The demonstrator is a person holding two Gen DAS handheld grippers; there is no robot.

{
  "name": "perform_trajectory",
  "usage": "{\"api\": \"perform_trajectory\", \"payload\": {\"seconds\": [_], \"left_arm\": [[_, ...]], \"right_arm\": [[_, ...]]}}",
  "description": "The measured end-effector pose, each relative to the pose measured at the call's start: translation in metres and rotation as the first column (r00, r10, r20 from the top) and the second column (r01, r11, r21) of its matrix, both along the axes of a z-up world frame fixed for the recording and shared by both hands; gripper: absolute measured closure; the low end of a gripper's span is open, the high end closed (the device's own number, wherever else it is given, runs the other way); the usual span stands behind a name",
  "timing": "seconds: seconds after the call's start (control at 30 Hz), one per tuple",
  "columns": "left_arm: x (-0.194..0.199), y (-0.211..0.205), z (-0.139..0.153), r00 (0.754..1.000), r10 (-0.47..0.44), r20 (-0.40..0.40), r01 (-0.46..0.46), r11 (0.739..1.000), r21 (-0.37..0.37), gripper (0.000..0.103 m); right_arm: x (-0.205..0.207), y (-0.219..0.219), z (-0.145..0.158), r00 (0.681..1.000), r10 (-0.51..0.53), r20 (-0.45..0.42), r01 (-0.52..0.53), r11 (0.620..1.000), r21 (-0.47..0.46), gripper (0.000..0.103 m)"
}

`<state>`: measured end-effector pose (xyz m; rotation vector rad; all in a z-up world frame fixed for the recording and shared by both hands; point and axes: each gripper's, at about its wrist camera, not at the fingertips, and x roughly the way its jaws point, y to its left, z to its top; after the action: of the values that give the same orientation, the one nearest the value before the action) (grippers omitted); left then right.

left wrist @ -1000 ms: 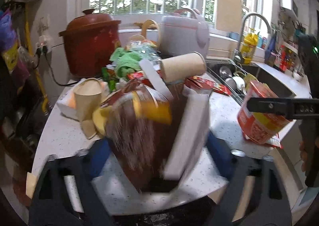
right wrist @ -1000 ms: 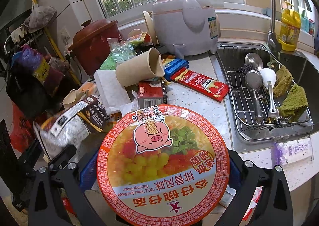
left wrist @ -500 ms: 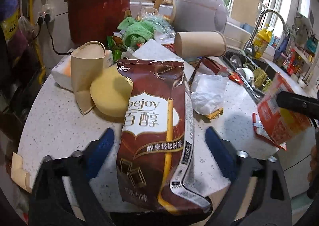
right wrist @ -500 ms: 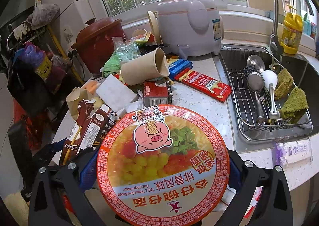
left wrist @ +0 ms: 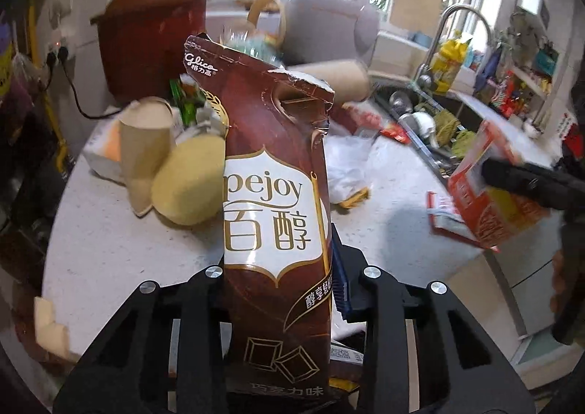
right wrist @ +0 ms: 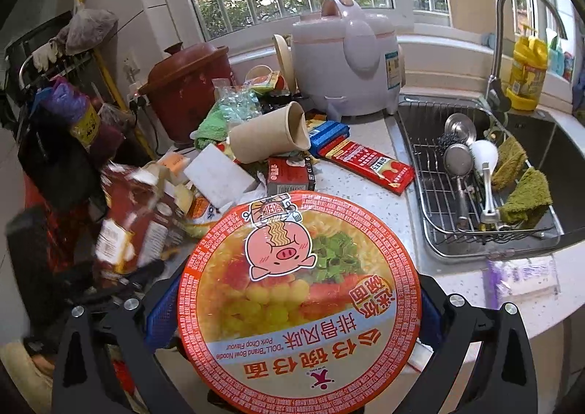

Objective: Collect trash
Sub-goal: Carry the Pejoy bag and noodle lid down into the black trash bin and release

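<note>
My left gripper (left wrist: 281,289) is shut on a brown Pejoy snack bag (left wrist: 274,194) and holds it upright above the white counter (left wrist: 109,242); the bag also shows blurred in the right wrist view (right wrist: 135,216). My right gripper (right wrist: 292,308) is shut on a red instant noodle bowl (right wrist: 298,300), lid facing the camera; it also shows at the right of the left wrist view (left wrist: 490,191). More trash lies on the counter: a tipped paper cup (right wrist: 267,138), a crushed paper cup (left wrist: 146,147), a red box (right wrist: 290,176) and a long red packet (right wrist: 369,165).
A red clay pot (right wrist: 186,88) and a rice cooker (right wrist: 347,55) stand at the back by the window. A sink (right wrist: 475,176) with a wire rack, ladles and green cloths is to the right. A yellow sponge (left wrist: 188,183) and white block (right wrist: 219,176) lie among the trash.
My left gripper has closed on the Pejoy bag and raised it from lying flat on the counter to upright. The right gripper keeps holding the noodle bowl.
</note>
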<state>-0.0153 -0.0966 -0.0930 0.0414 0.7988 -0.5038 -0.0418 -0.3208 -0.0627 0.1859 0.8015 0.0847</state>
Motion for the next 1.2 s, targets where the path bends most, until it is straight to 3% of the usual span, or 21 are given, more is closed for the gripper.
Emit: {"api": "perform_trajectory", "payload": {"seconds": [0.13,0.27,0.37,0.5,0.67,0.77,0.8,0.83,0.87,0.9,1.03,1.2], "left_arm": [[-0.042,0.021,0.018,0.999,-0.027,0.025,0.026,0.999,0.019,0.069],[-0.088,0.043,-0.003,0.997,-0.035,-0.066,0.04,0.996,0.082,0.069],[-0.122,0.048,-0.044,0.979,-0.063,-0.194,0.09,0.987,0.131,0.069],[-0.131,0.05,-0.115,0.941,-0.037,-0.336,0.089,0.986,0.14,0.069],[-0.113,0.05,-0.229,0.895,0.052,-0.443,0.029,0.984,0.174,0.069],[-0.103,0.051,-0.27,0.882,0.076,-0.466,0.008,0.984,0.176,0.069],[-0.099,0.05,-0.284,0.875,0.082,-0.477,0.006,0.984,0.18,0.067],[-0.1,0.053,-0.296,0.867,0.091,-0.489,0.003,0.982,0.188,0.05],[-0.098,0.052,-0.305,0.86,0.104,-0.5,0.0,0.979,0.204,0.022],[-0.095,0.052,-0.314,0.861,0.134,-0.491,-0.013,0.97,0.242,0.015],[-0.086,0.06,-0.32,0.865,0.157,-0.476,-0.03,0.964,0.263,0.01],[-0.081,0.071,-0.306,0.874,0.167,-0.457,-0.047,0.964,0.262,0.01]], "right_arm": [[-0.035,0.003,-0.003,0.999,0.024,-0.035,-0.024,1.0,-0.002,0.004],[-0.078,0.01,-0.034,0.987,0.039,-0.158,-0.036,0.999,0.022,0.004],[-0.101,0.018,-0.068,0.963,0.044,-0.265,-0.029,0.998,0.059,0.004],[-0.11,0.034,-0.128,0.926,0.071,-0.37,-0.044,0.996,0.079,0.005],[-0.099,0.051,-0.221,0.889,0.084,-0.45,-0.068,0.996,0.052,0.005],[-0.087,0.06,-0.272,0.874,0.084,-0.478,-0.076,0.996,0.037,0.005],[-0.084,0.061,-0.285,0.874,0.08,-0.479,-0.072,0.997,0.036,0.004],[-0.079,0.063,-0.301,0.869,0.078,-0.489,-0.068,0.997,0.038,0.004],[-0.076,0.064,-0.312,0.859,0.074,-0.507,-0.063,0.997,0.037,0.004],[-0.075,0.065,-0.321,0.852,0.064,-0.52,-0.058,0.998,0.028,0.004],[-0.07,0.067,-0.333,0.851,0.063,-0.522,-0.068,0.998,0.009,0.005],[-0.072,0.071,-0.305,0.884,0.079,-0.461,-0.091,0.996,-0.003,0.005]]}}
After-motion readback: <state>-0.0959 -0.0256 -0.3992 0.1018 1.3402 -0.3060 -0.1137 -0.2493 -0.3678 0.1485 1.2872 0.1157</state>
